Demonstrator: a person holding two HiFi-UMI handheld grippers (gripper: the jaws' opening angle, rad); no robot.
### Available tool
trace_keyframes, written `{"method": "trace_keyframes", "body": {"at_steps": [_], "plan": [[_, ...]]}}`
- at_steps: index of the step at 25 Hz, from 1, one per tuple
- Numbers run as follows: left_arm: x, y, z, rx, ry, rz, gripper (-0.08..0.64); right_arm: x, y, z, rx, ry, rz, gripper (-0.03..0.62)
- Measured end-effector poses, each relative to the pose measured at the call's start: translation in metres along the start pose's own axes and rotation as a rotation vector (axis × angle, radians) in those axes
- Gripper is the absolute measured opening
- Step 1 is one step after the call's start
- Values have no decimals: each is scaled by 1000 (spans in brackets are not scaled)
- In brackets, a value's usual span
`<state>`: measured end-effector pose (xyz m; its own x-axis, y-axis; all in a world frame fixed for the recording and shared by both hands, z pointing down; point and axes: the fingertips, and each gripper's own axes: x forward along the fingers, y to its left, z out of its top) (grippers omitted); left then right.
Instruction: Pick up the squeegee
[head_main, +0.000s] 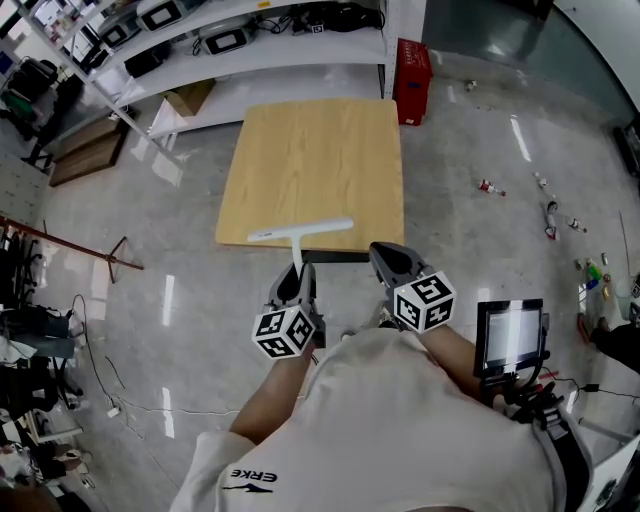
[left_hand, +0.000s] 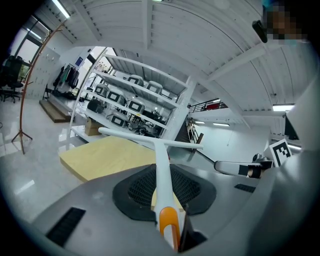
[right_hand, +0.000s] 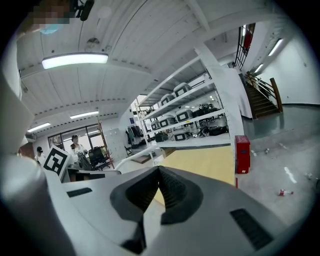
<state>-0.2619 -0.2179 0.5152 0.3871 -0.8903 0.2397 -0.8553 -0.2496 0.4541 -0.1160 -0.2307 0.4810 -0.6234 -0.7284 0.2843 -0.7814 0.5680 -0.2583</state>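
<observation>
The head view looks steeply down from above the person onto the worktop (head_main: 312, 170), the left gripper (head_main: 297, 275) and the right gripper (head_main: 388, 255). Each gripper view sits close behind its own fingers (left_hand: 75, 200), facing almost level across that worktop toward the shelving (left_hand: 135, 100), which all three views share.

A wooden table (head_main: 310, 160) stands on glossy grey floor (head_main: 480, 260) near white shelving (head_main: 260, 50) and a red crate (head_main: 412, 80).

The squeegee (head_main: 300, 231) hangs over the table's (head_main: 310, 150) near edge. Shelves (head_main: 260, 50) stand behind the table, a crate (head_main: 411, 80) at their right.
</observation>
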Motion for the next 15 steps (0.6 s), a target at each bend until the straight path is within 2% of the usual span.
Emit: {"method": "trace_keyframes", "body": {"at_steps": [15], "plan": [[6, 0, 5, -10, -3, -5, 81, 2, -3, 5, -4, 0, -16, 5]]}}
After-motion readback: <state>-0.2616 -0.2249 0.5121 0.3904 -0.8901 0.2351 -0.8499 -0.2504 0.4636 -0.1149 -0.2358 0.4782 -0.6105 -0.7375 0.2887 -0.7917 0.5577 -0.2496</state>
